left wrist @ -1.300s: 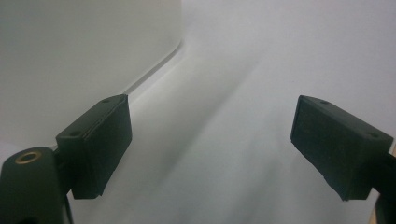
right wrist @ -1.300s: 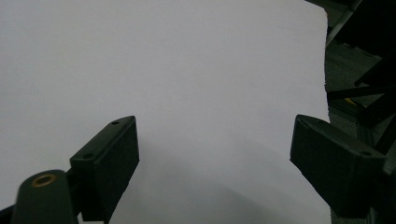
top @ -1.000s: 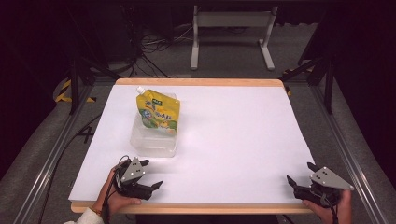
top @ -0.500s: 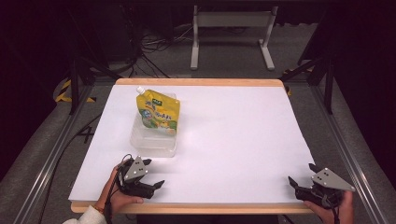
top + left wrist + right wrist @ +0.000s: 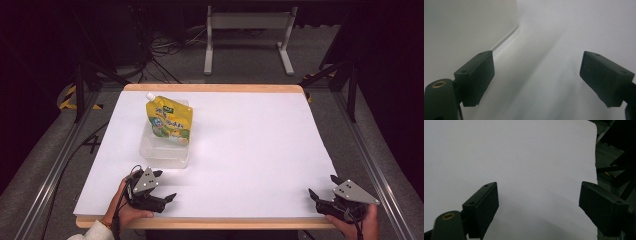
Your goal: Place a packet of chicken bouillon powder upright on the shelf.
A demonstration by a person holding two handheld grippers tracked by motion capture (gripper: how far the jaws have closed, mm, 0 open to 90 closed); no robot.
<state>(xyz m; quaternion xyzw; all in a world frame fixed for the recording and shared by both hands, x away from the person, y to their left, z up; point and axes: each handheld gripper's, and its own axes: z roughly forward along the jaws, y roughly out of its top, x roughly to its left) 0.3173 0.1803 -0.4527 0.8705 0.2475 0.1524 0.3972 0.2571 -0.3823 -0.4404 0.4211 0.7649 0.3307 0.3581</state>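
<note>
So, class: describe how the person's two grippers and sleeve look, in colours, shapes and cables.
Each gripper, left gripper and right gripper, is black with a grey three-cornered plate on top. Its two jaws end in blocky black pads, with a brass-coloured ring beside one. A dark cable loops off the left one. A white sleeve covers the left wrist.

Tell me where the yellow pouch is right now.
In the high view the pouch stands in a clear tub on the table's left half, toward the far edge, straight ahead of the left claw.
</note>
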